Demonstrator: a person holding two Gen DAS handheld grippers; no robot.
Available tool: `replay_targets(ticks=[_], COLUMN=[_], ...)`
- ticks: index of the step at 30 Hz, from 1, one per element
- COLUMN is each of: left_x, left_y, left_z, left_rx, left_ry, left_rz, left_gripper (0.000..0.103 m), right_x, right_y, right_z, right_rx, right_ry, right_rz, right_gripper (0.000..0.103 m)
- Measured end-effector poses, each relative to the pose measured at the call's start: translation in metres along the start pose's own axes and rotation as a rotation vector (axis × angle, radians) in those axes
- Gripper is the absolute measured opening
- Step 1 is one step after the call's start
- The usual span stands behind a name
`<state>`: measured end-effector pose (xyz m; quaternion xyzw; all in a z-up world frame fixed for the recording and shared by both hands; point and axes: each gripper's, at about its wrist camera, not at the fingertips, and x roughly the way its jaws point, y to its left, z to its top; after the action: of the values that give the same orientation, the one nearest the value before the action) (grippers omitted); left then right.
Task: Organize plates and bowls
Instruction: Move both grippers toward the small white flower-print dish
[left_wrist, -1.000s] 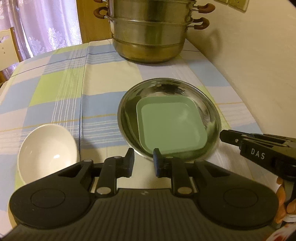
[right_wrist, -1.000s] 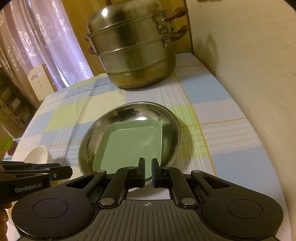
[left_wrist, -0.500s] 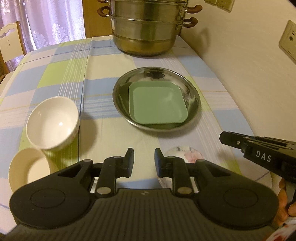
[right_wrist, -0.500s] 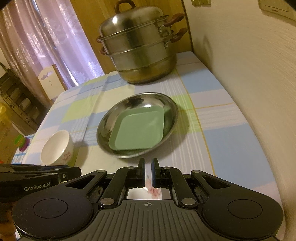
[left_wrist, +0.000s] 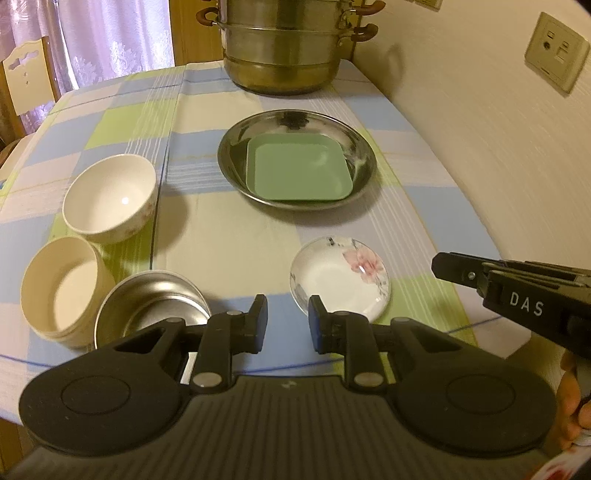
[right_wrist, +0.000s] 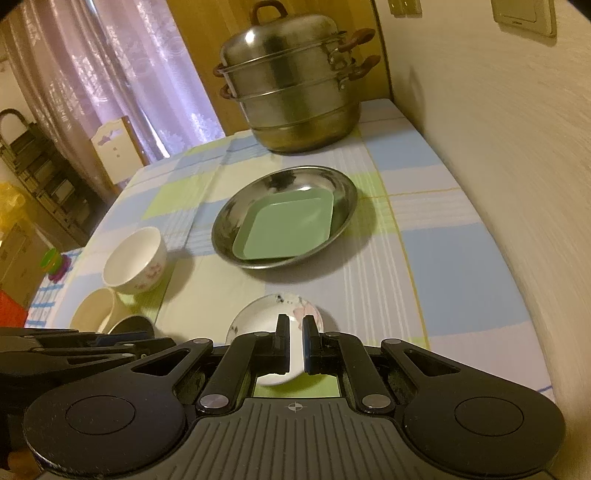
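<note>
A green square plate (left_wrist: 297, 171) lies inside a round steel plate (left_wrist: 354, 147) at mid-table; both also show in the right wrist view, green plate (right_wrist: 286, 229) in steel plate (right_wrist: 343, 192). A small white floral saucer (left_wrist: 341, 282) (right_wrist: 258, 321) lies nearer. At the left are a white bowl (left_wrist: 109, 197) (right_wrist: 135, 260), a cream bowl (left_wrist: 61, 291) (right_wrist: 94, 312) and a steel bowl (left_wrist: 147, 306). My left gripper (left_wrist: 284, 317) is open and empty above the near table edge. My right gripper (right_wrist: 294, 334) is nearly shut and empty, over the saucer.
A tall steel steamer pot (left_wrist: 290, 48) (right_wrist: 291, 92) stands at the table's far end. A wall (left_wrist: 498, 129) runs along the right edge. A chair (right_wrist: 116, 151) and curtains are beyond the far left. The checked tablecloth (left_wrist: 207, 236) covers the table.
Both grippers have pulled back and up from the steel plate. The saucer and the bowls at the left have come into view. Jaw openings look unchanged.
</note>
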<state>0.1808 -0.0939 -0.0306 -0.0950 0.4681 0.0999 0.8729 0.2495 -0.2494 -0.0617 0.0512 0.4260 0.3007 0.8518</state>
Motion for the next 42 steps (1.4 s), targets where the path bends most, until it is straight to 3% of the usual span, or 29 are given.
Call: replay_targets(ticks=[13,28,30,34,42], left_x=[-0.019,-0.009,-0.006,0.001,0.02], left_y=[-0.014,-0.014,-0.013,-0.01,-0.001], left_z=[-0.023,-0.018,-0.015,-0.008,0.003], left_rx=[-0.008,0.009,0.014,0.021,0.033], left_ry=[-0.016,0.005,0.007,0.009,0.008], left_rz=[0.003,0.001,-0.002,-0.005,0.008], left_gripper=[0.022,0.022,0.022,0.022,0.022], right_x=[-0.017,-0.01,-0.007,-0.003,0.013], right_y=[-0.001,-0.006,-0.008,-0.009,-0.013], right_z=[-0.02,-0.021,-0.019,-0.013,-0.004], right_rx=[0.001,0.034,0.045,0.061,0.09], right_ry=[0.012,0.045,0.048,0.041,0.043], right_rz=[0.03,0.028,0.023,0.027,0.005], right_gripper=[0.007,0.008,0.01,0.046,0.048])
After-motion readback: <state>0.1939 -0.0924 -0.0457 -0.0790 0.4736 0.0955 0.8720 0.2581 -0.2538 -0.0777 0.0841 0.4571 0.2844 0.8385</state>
